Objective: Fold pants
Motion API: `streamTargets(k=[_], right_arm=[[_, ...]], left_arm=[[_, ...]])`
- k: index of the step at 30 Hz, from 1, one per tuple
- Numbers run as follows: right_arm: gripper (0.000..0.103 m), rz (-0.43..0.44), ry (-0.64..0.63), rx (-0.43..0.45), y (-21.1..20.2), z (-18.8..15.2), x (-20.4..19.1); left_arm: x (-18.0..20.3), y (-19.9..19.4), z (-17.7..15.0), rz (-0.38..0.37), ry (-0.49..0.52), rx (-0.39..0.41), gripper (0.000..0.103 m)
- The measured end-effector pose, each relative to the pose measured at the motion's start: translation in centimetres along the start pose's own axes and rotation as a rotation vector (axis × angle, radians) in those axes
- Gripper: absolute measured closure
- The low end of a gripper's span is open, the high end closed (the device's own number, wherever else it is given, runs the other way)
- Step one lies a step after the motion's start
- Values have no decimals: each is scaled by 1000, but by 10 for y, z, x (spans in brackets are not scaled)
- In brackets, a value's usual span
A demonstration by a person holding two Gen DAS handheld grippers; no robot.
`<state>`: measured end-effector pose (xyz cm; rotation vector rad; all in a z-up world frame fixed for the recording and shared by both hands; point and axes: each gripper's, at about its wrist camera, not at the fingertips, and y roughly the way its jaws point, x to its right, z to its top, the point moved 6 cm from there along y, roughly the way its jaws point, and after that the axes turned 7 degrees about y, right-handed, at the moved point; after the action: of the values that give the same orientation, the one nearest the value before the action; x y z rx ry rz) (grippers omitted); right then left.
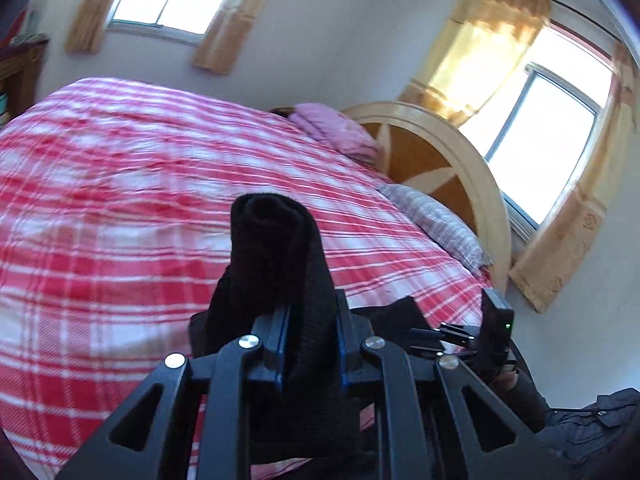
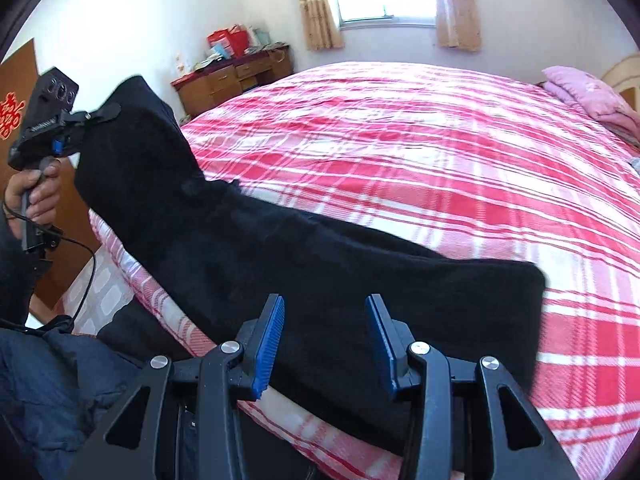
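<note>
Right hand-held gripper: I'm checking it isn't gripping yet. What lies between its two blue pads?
Only open air between the blue pads of the right hand-held gripper; the black pants lie beyond them on the plaid bedspread, per the right wrist view.

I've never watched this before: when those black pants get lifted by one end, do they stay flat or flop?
Probably flop: the black pants sag from the left hand-held gripper down onto the bed. The cloth bunches into a soft roll in its grip, so likely limp. It looks thick and knitted, perhaps not slippery.

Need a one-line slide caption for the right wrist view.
Left tool lifts one end of the black pants off the red plaid bed; right tool hovers open above the other end.
</note>
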<state>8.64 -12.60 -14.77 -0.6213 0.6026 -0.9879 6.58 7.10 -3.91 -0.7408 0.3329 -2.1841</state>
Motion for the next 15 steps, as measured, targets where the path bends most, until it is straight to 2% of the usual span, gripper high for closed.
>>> streamTargets(k=[4,11,15], right_arm=[[59,-24,33,25,-15,-4,19],[59,-62,100,68,-33,-2,54],[59,-75,140,91,-39,0,72]], left_arm=[[45,41,14,-79,74,-60,84],[108,109,17,-161,155,-170,84],[133,138,14,-185,190,-215,84]])
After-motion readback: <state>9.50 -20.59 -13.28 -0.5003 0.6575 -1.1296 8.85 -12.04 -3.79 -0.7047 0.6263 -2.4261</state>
